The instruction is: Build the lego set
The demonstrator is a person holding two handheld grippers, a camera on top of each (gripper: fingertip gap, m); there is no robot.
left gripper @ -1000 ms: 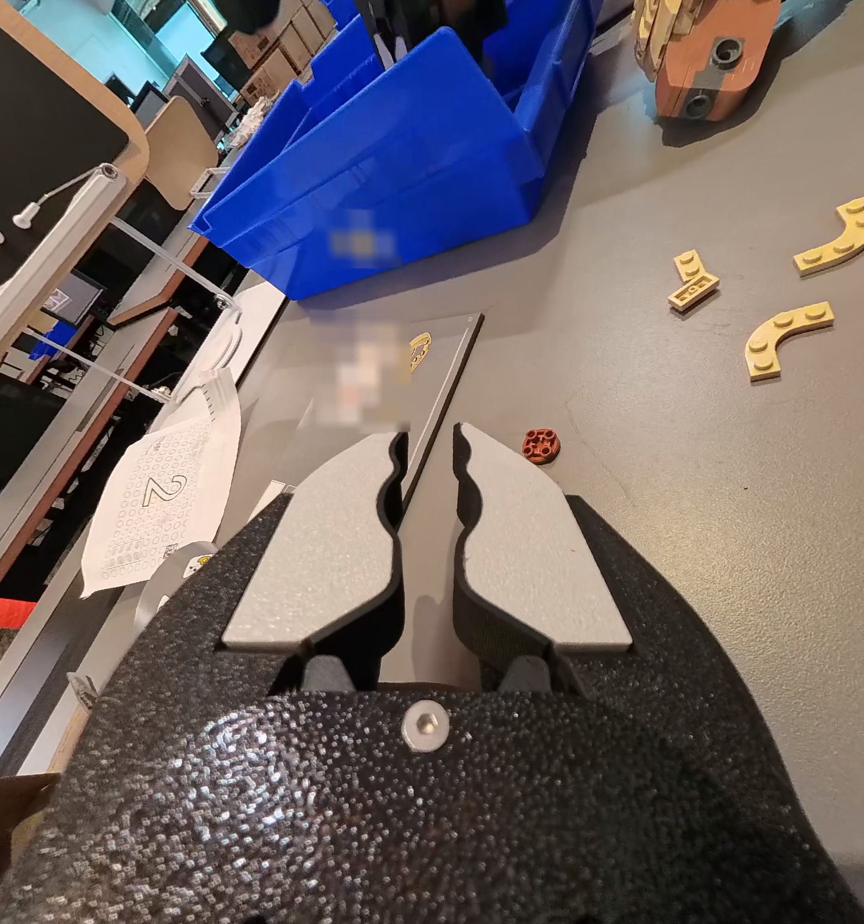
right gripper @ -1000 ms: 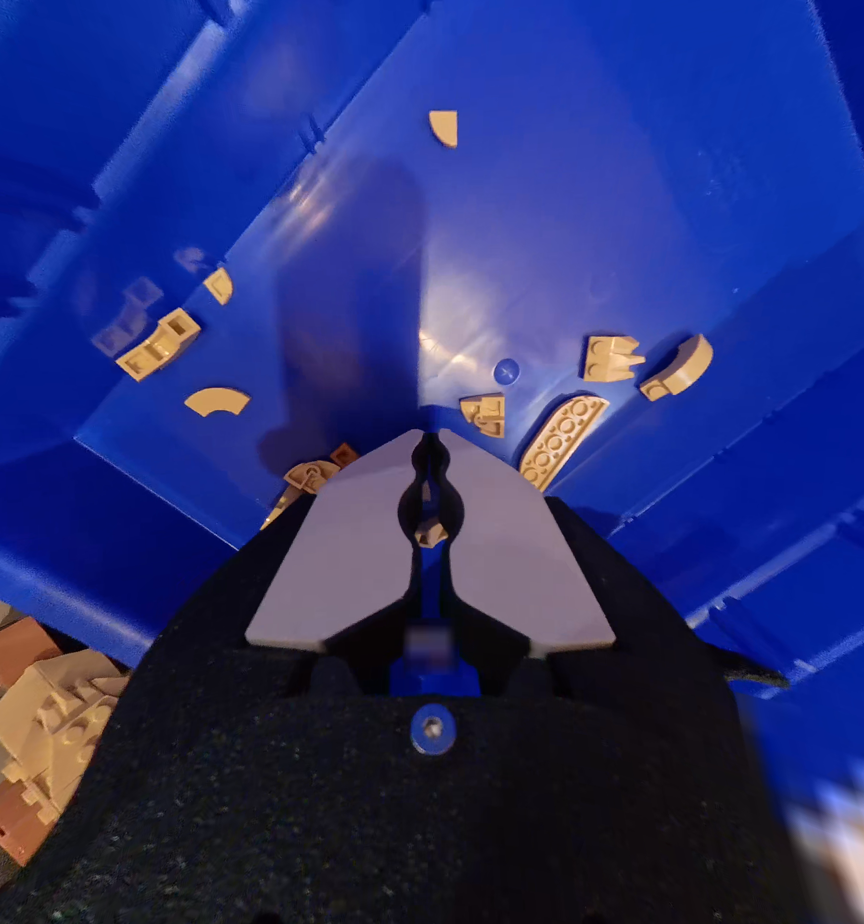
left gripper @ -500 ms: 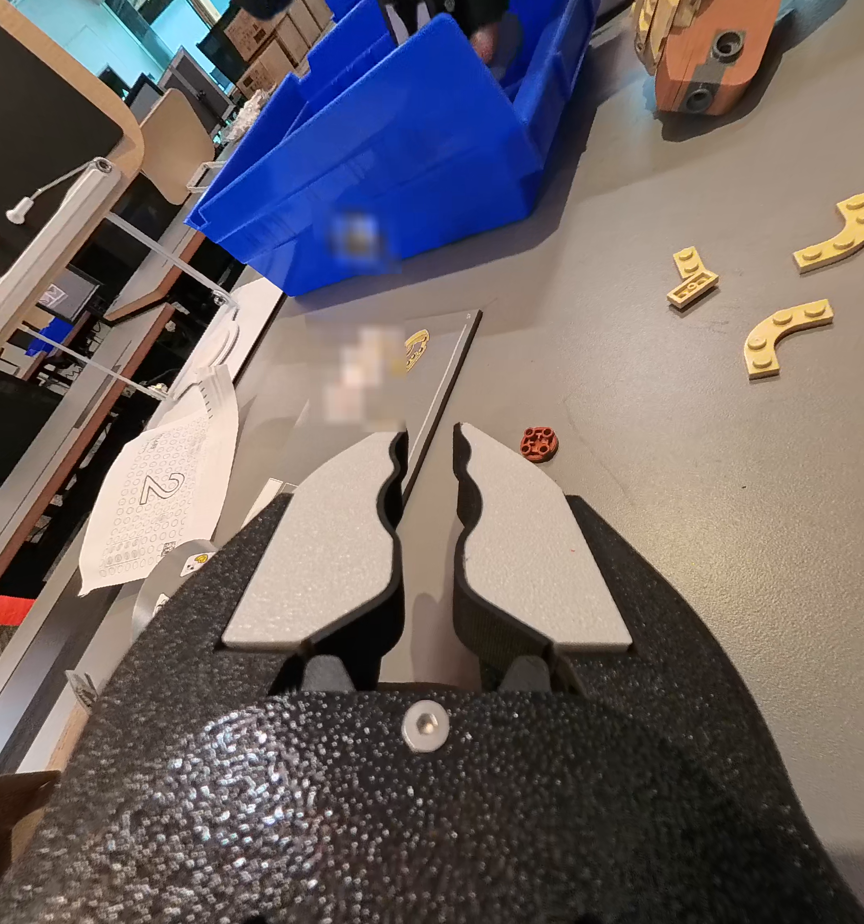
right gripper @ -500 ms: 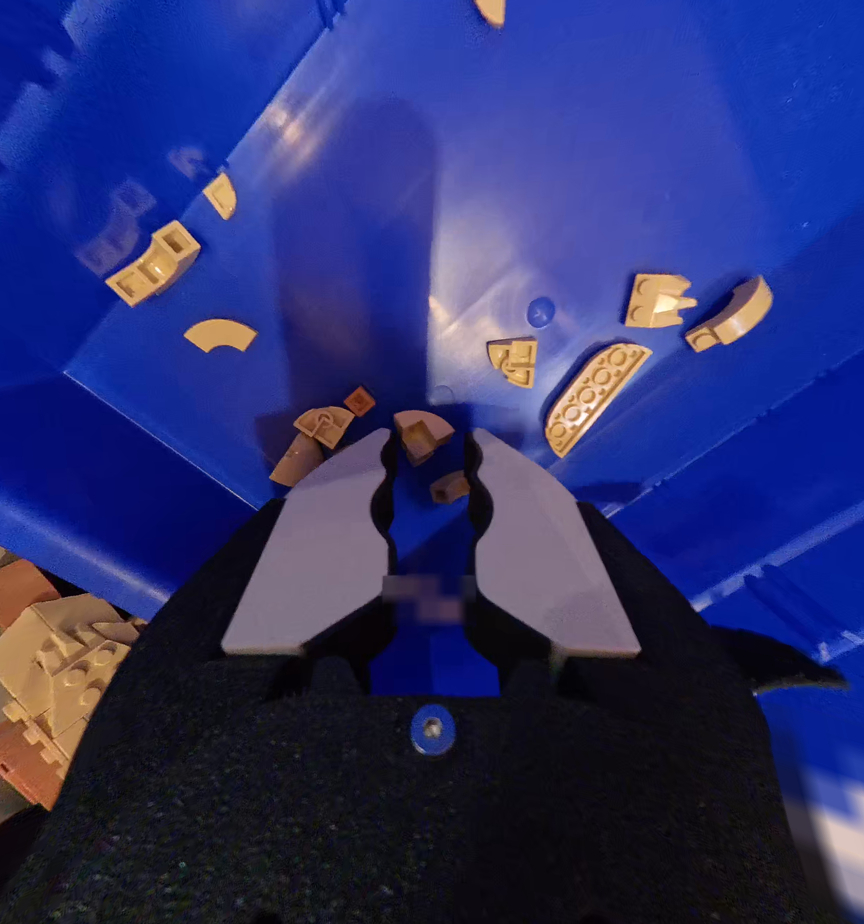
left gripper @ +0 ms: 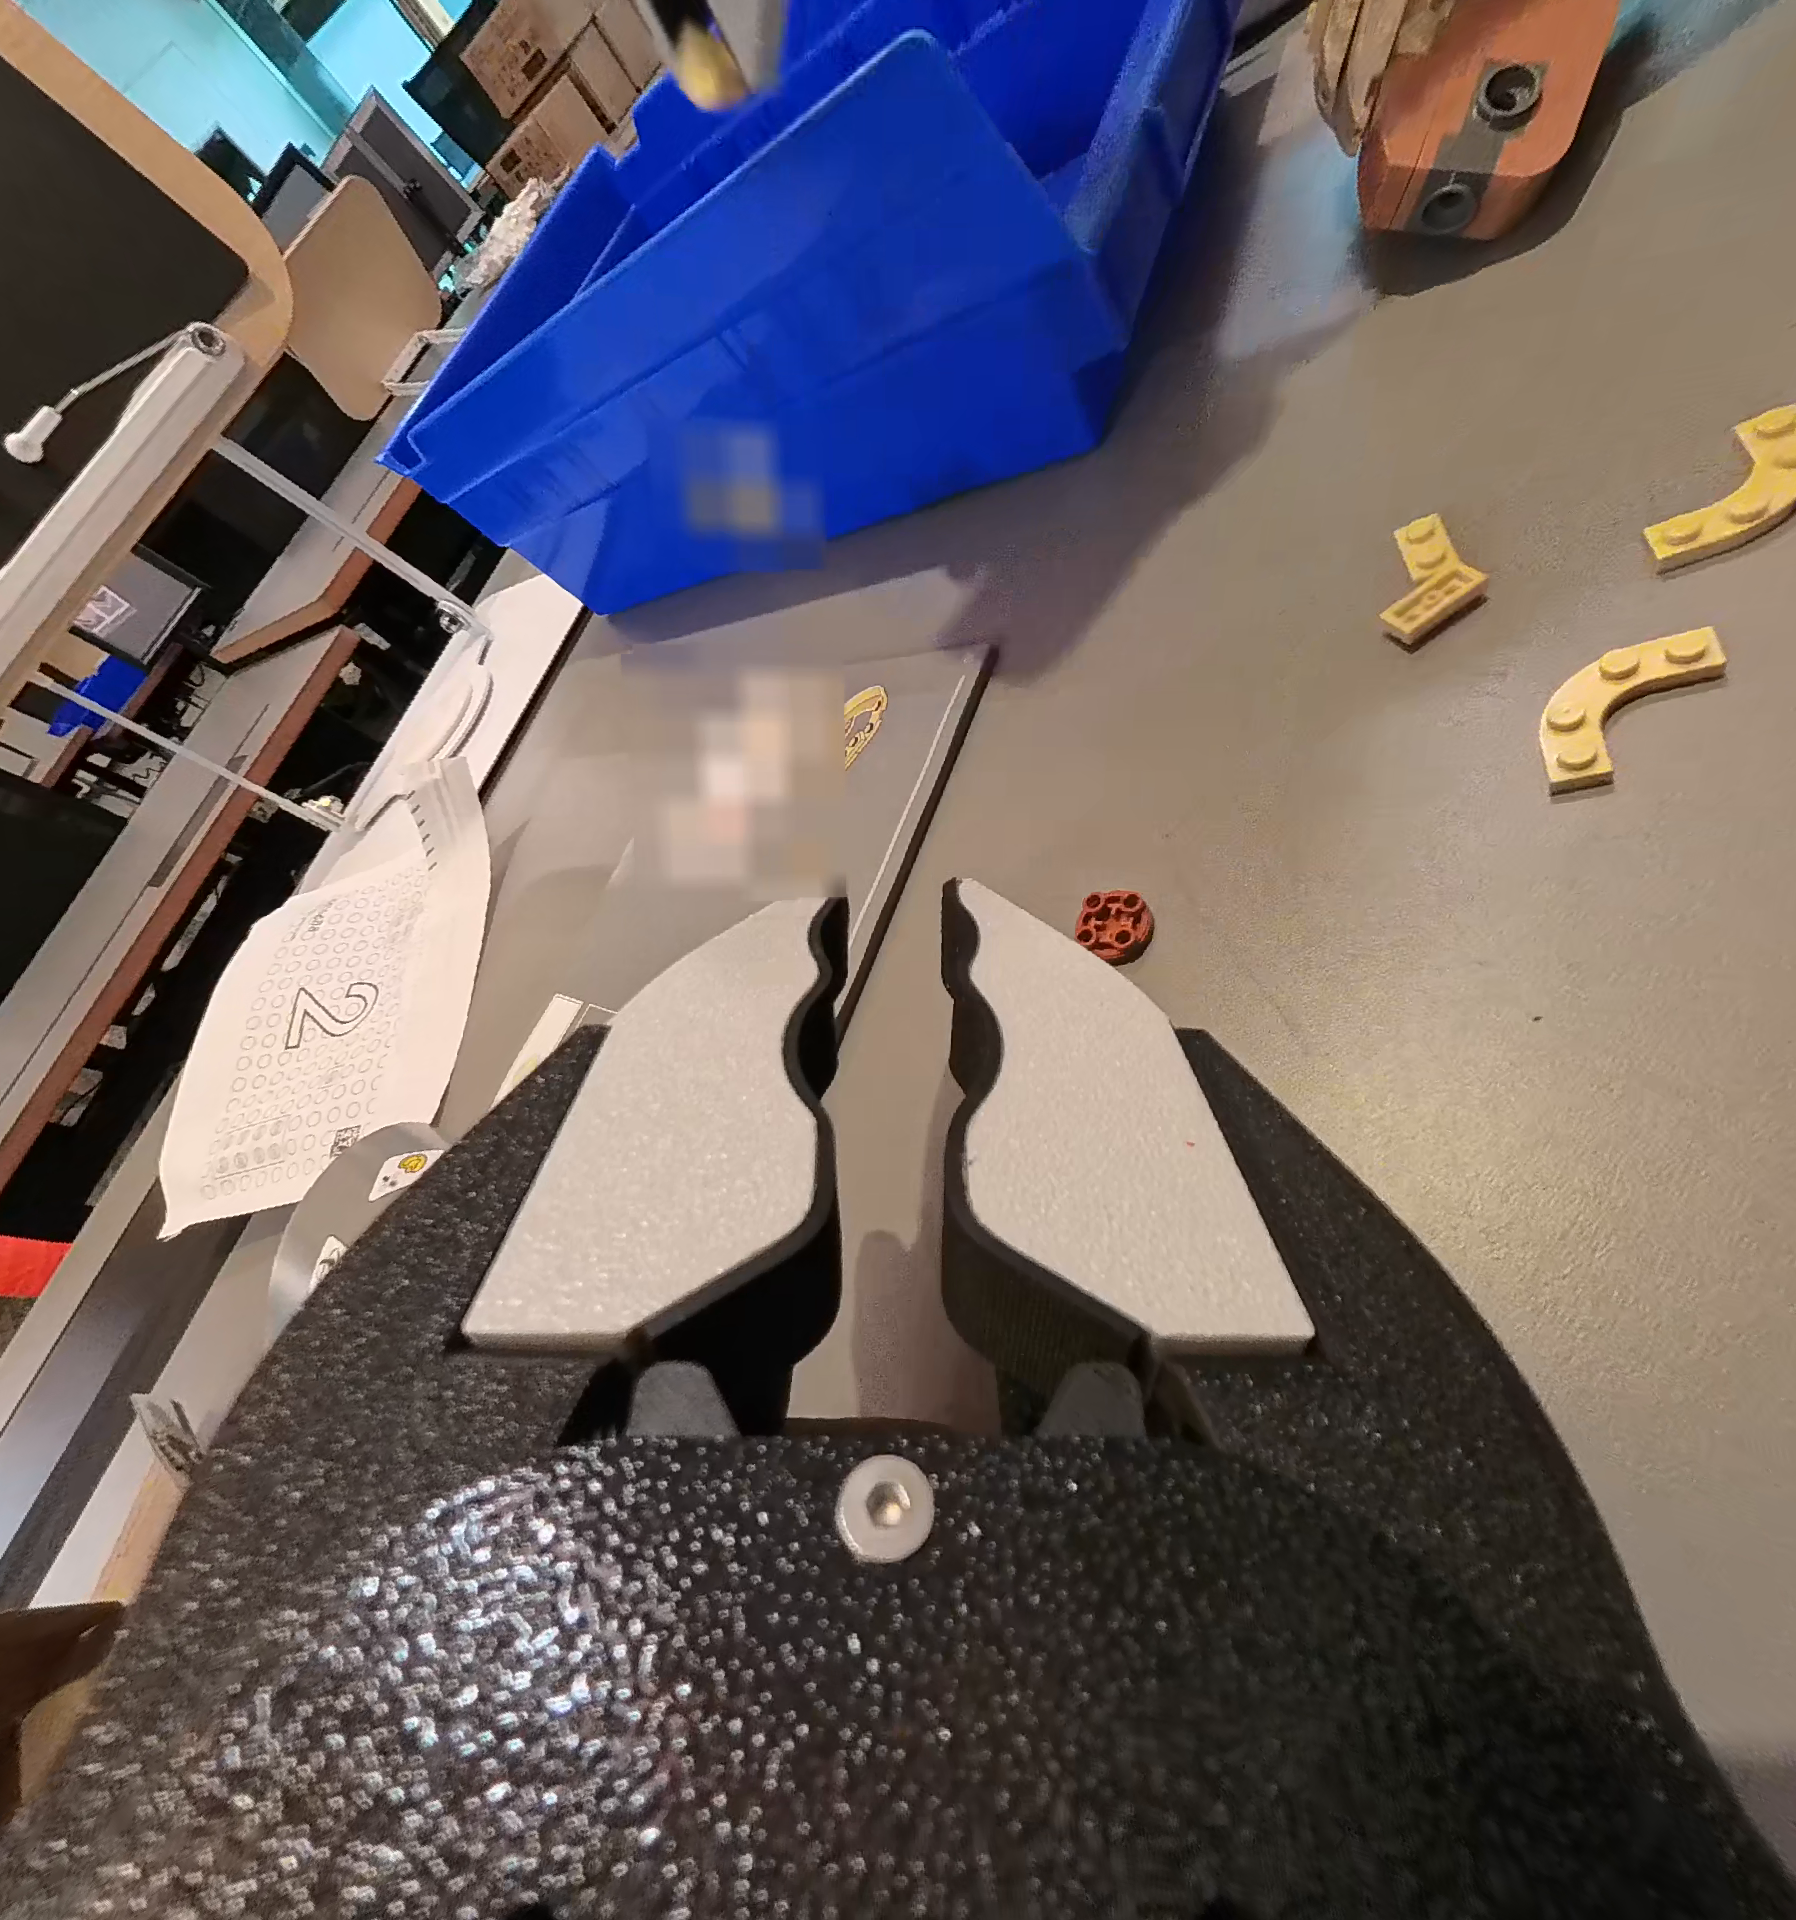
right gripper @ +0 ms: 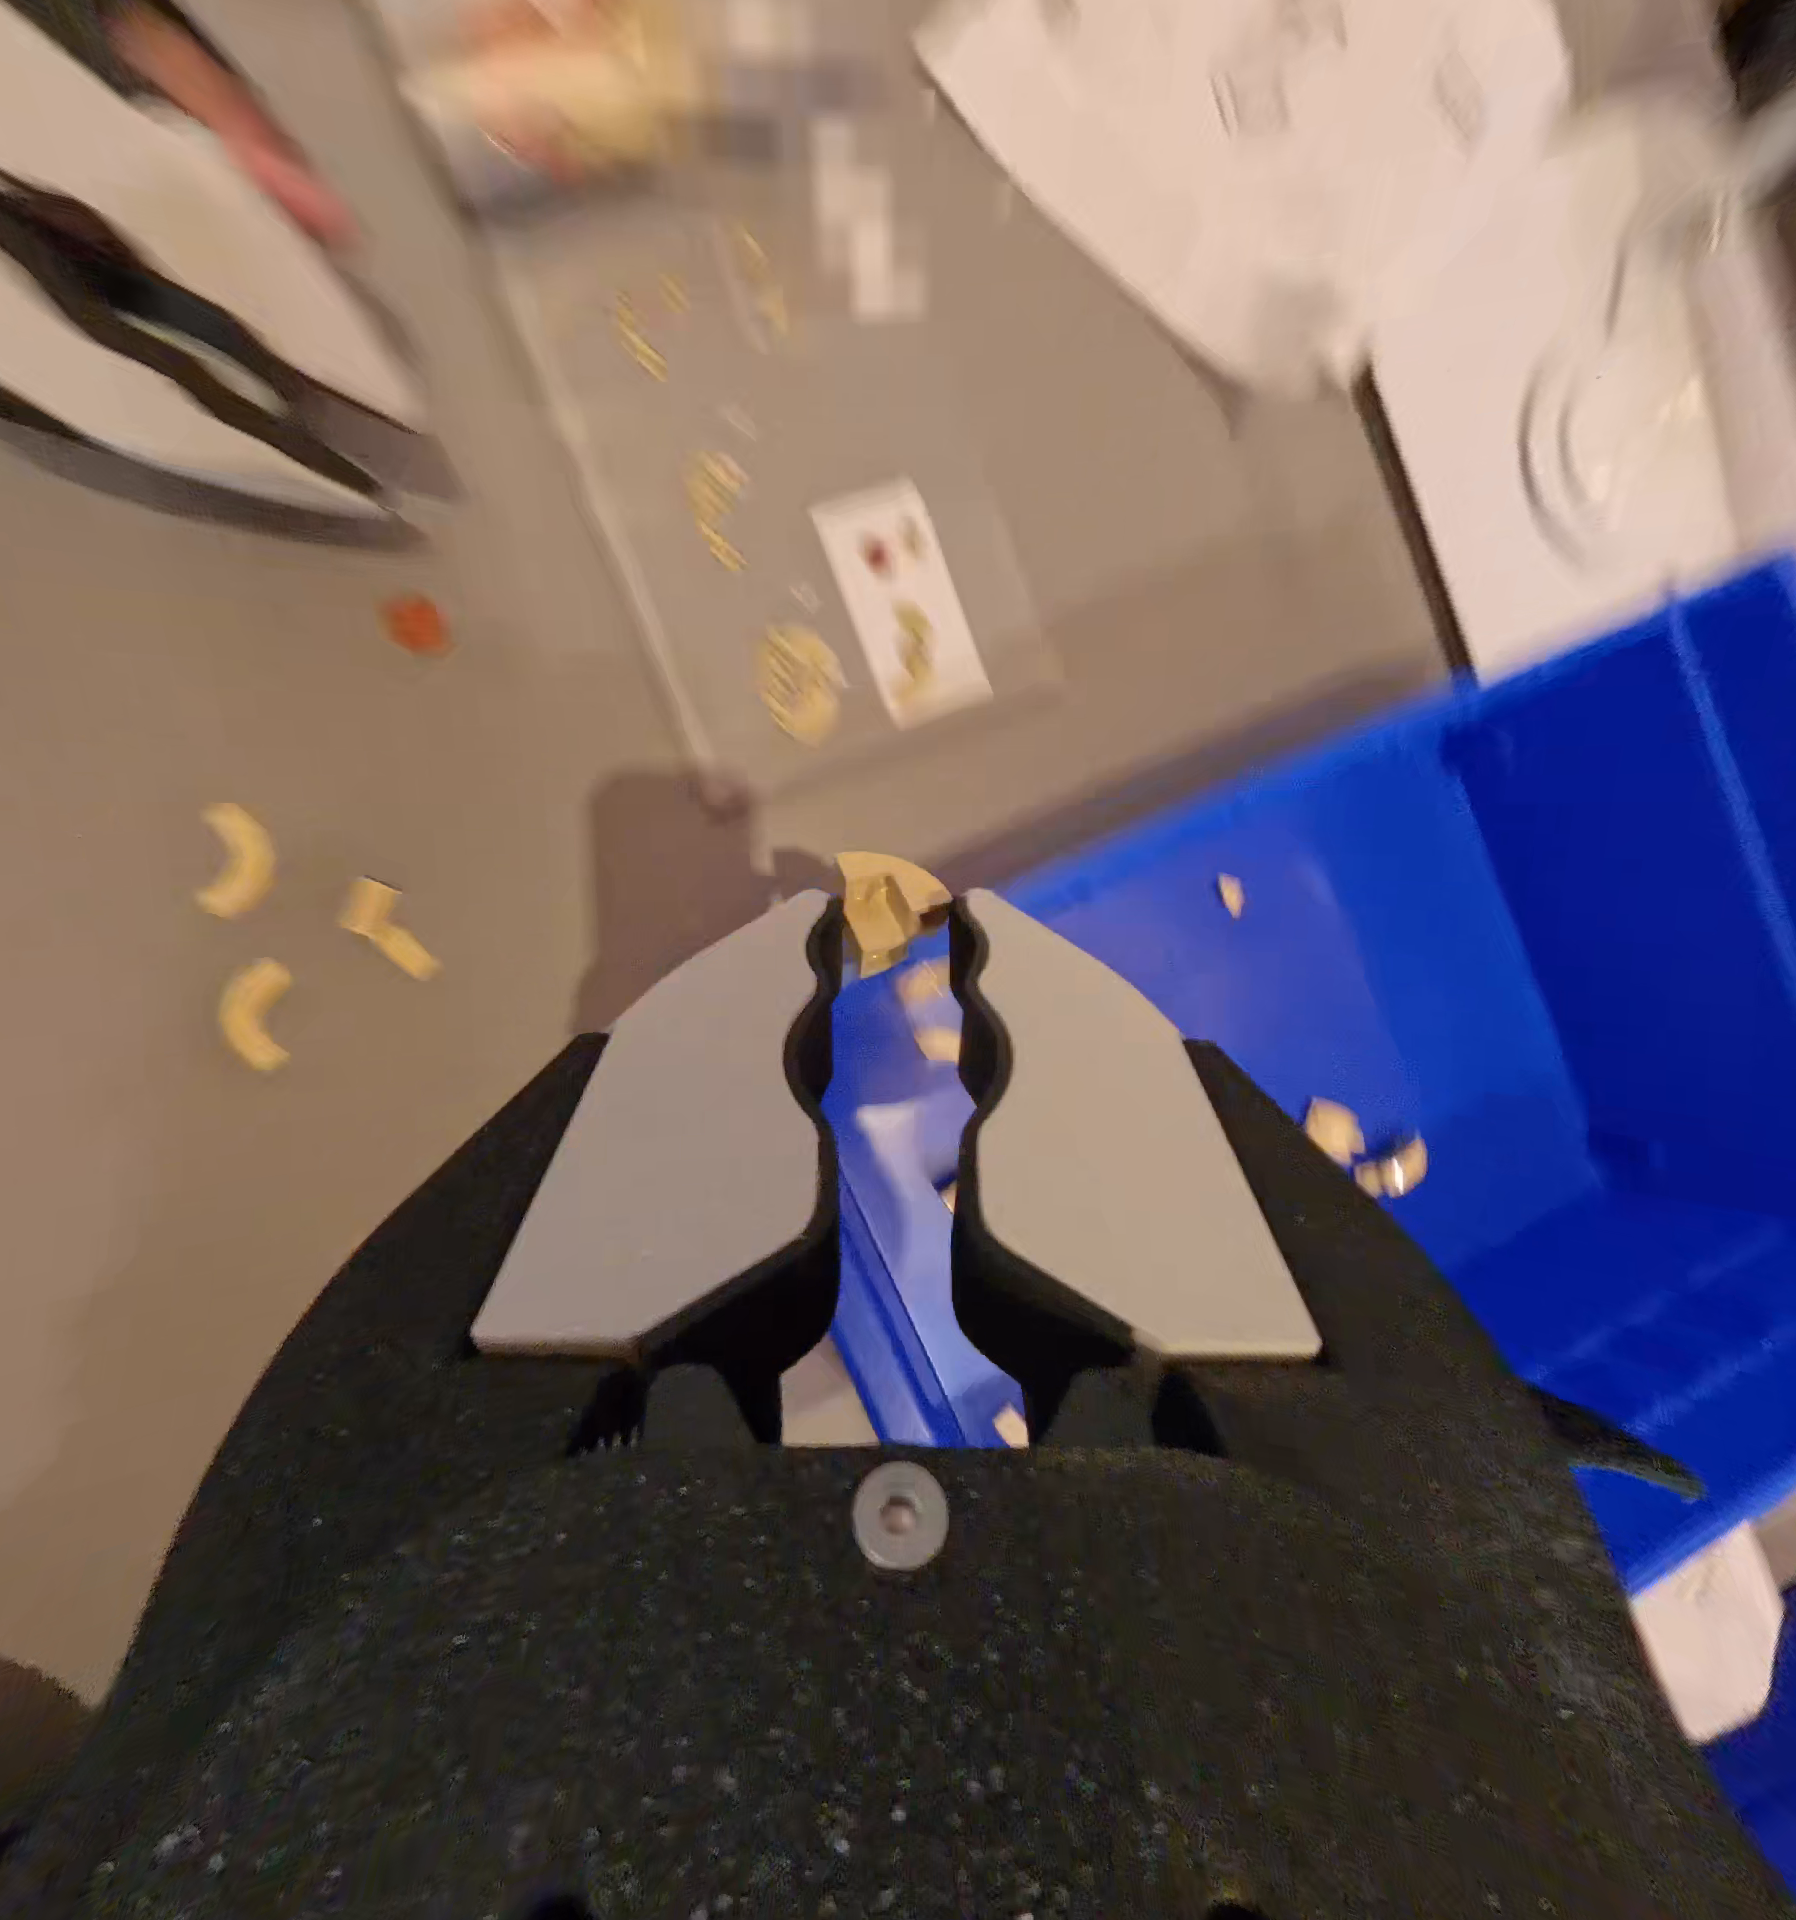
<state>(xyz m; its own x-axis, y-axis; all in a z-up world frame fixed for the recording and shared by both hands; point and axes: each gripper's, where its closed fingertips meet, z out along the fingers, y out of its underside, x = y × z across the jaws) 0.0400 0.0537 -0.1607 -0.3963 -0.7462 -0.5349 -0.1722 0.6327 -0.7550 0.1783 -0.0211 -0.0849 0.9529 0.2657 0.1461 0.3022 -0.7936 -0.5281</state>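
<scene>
Your right gripper (right gripper: 889, 914) is clenched on a tan brick (right gripper: 881, 906), a small quarter-round piece. It sits at the very tips, at the centre of the right wrist view, with both pads pressed on its sides. Its curved edge faces the top of the frame and sticks out past the fingertips; its narrower end points down into the gap between the fingers, so its long axis runs roughly along them, tilted slightly left. The brick hangs above the near edge of the blue bin (right gripper: 1496, 935), which fills the right of the frame and has more tan pieces (right gripper: 1367, 1153) on its floor.

On the grey table (right gripper: 146, 1195) at left centre lie 2 curved tan plates (right gripper: 239, 862) and an angled tan piece (right gripper: 390, 925). A round red piece (right gripper: 416, 621) lies higher up, blurred.

Your left gripper (left gripper: 894, 914) holds nothing: its fingers stand apart over the table at the centre of the left wrist view. The dark edge of a flat grey sheet (left gripper: 665, 748) runs up from between them, close to the left finger (left gripper: 707, 1091). The red piece lies just right of the right fingertip. The bin stands at top centre, and a white printed page (left gripper: 322, 1049) lies at left.
</scene>
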